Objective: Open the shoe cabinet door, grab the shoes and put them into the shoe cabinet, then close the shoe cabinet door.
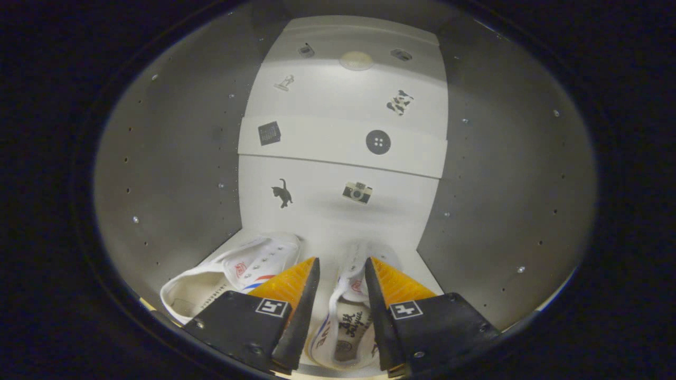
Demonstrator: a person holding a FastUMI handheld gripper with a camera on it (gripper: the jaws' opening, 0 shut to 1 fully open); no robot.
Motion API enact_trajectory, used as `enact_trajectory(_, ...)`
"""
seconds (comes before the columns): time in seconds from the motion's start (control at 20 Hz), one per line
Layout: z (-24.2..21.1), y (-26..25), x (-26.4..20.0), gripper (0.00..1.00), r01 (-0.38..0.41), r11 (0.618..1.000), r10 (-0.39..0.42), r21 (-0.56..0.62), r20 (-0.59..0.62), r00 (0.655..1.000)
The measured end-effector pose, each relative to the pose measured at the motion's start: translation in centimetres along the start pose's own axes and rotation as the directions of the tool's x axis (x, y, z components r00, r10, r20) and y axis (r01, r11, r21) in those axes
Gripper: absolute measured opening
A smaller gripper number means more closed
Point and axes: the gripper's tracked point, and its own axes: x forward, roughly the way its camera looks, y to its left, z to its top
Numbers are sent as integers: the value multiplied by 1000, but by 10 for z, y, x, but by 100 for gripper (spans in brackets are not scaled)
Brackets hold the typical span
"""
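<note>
shoe cabinet (174,174) interior surrounds the view: grey side walls dotted with small holes, and a white back panel (343,142) carrying small stickers, among them a cat, a camera and a round button. a shelf edge crosses that back panel partway up. two white shoes sit on the cabinet floor. the left shoe (232,274) lies tilted beside the left wall, red and blue stripes on its side, its opening facing the fingers. the right shoe (346,311) points toward the back panel and lies between the fingers. hand-held gripper (342,264) is spread to a middling gap around this shoe; whether the fingers touch it, i cannot tell.
</note>
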Motion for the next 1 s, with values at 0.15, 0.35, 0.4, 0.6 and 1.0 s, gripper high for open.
enact_trajectory(0.15, 16, -5, -28, 69, 39, 999, -40, 16, 47, 998)
enact_trajectory(0.35, 42, 9, -92, 78, -11, 998, 3, 64, 119, 993)
enact_trajectory(0.4, 44, 13, -115, 82, -21, 997, 12, 74, 123, 992)
enact_trajectory(0.6, 53, 27, -195, 99, -87, 990, 71, 111, 142, 987)
enact_trajectory(1.0, 72, 10, -375, 100, -109, 991, 87, 75, 258, 962)
